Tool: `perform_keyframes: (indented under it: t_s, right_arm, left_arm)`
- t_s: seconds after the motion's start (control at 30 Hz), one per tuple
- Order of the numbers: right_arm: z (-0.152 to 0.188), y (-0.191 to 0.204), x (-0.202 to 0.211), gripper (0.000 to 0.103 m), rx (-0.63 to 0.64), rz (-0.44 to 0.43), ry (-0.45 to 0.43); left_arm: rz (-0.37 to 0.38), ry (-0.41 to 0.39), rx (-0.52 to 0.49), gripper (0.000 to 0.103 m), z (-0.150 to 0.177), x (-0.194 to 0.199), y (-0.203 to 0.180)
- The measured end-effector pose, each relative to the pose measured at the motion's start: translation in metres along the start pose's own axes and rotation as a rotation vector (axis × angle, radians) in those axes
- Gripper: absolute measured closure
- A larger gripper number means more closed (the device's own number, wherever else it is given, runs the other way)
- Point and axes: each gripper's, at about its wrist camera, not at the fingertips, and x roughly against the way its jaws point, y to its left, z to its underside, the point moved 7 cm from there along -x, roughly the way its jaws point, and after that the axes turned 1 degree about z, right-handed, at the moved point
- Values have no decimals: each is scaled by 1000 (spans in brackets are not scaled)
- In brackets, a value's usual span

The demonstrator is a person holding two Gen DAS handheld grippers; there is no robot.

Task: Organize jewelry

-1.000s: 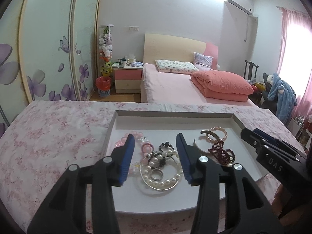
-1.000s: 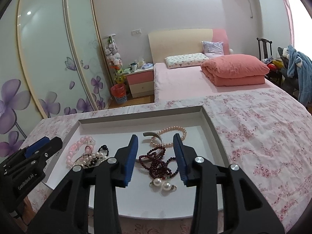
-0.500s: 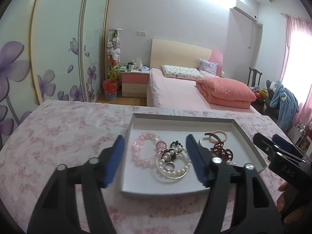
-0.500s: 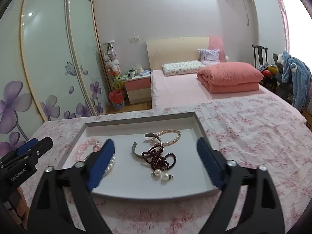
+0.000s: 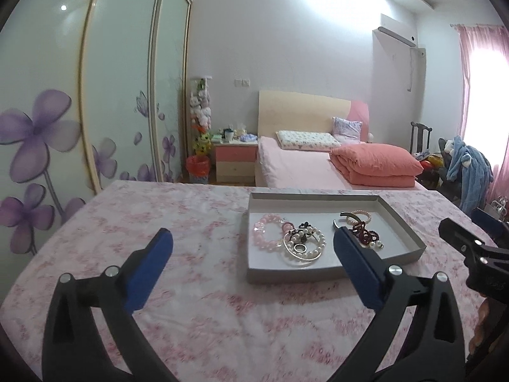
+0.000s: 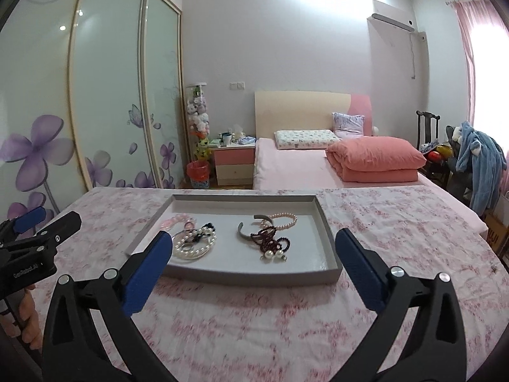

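A shallow grey tray (image 6: 324, 232) of jewelry sits on a pink floral tablecloth (image 6: 397, 232) in a bedroom, centre of the right wrist view and right of centre in the left wrist view. Both tools hang short of it, over the cloth. The left gripper (image 5: 253, 253) stands wide open and empty, its blue pads spread across the lower frame; the right gripper (image 6: 254, 254) is likewise spread wide and holds nothing.

In the tray's left half lie a pink bead bracelet (image 5: 265, 232), a pearl strand (image 5: 305, 245) coiled over a thin clear bangle with a small ring inside it, and a dark beaded piece tangled on top. In the right half lie a grey metal cuff (image 6: 245, 234), a dark red bead string (image 6: 270, 238), a pale pearl bracelet (image 6: 284, 219) toward the back wall, and a pair of pearl drop earrings (image 6: 273, 254) nearest the front edge.

All of it looks light. The strands appear limp and likely to sag, trail and snag neighbours when lifted; round glossy beads may roll out of a loose pinch, so a firm bite across the cord where a loop lies free of the heap seems wisest. The cuff looks stiff and smooth, best taken across its band near mid-arc. The earrings look small and fiddly, their hooks too fine to judge. The overlapping left cluster probably needs separating piece by piece.
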Motion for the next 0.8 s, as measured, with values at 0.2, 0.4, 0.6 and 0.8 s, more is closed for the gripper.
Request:
perform_keyframes:
  t_s: [0.2,0.4,0.6,0.8]
  right_arm:
    - [7,-1,27,2,-12,-4,-28]
    - [22,1,41,2,-17,-1,-39]
    - [38,2,40,2,-27,-23,-22]
    - [42,0,40,2,-31,-22,-22]
  left_arm:
    - [2,-26,-4,4,7,27,1]
    - [11,-46,-18,4,19,47,-6]
    - [42,-19,3,4,37,48,-6]
    - [38,4,25,4,44,41,-1]
